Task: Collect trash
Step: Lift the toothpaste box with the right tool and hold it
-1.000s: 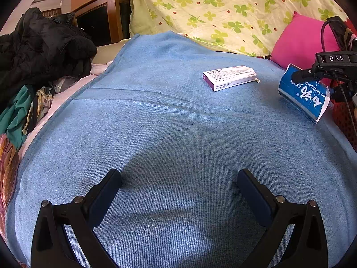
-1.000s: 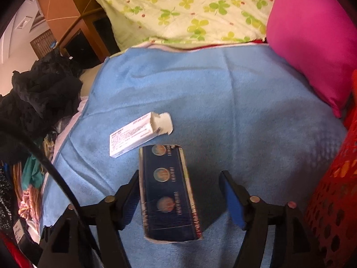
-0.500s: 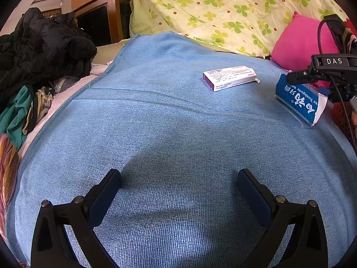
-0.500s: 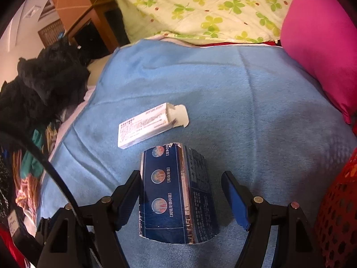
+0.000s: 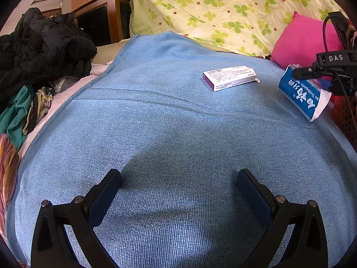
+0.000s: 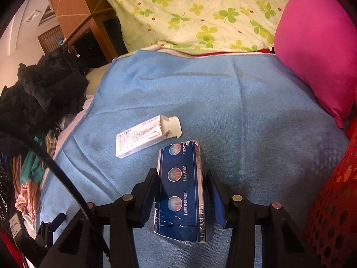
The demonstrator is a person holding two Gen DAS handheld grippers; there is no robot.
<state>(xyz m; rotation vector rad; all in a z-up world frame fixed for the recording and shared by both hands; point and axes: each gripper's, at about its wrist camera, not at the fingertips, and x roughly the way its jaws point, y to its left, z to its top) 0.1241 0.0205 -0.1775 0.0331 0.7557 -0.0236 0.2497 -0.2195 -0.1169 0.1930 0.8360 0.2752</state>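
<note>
Two boxes on the blue blanket (image 5: 169,120). R gripper (image 6: 181,192) has just squeezed in, pads now clamped on the sides of the dark blue toothpaste box (image 6: 180,192), by the red basket (image 6: 334,205). White medicine box (image 6: 140,139), end flap open, lies just beyond it, untouched. L gripper (image 5: 178,189) spread wide over bare blanket, holding nothing.

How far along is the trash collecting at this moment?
Done: nothing visibly binned yet; the inside of the red basket cannot be seen. In hand: the right gripper has just closed its jaws on the blue toothpaste box, both pads against its sides. Left: the white box lies on the blue blanket with its flap open. The left gripper is open and empty.
</note>
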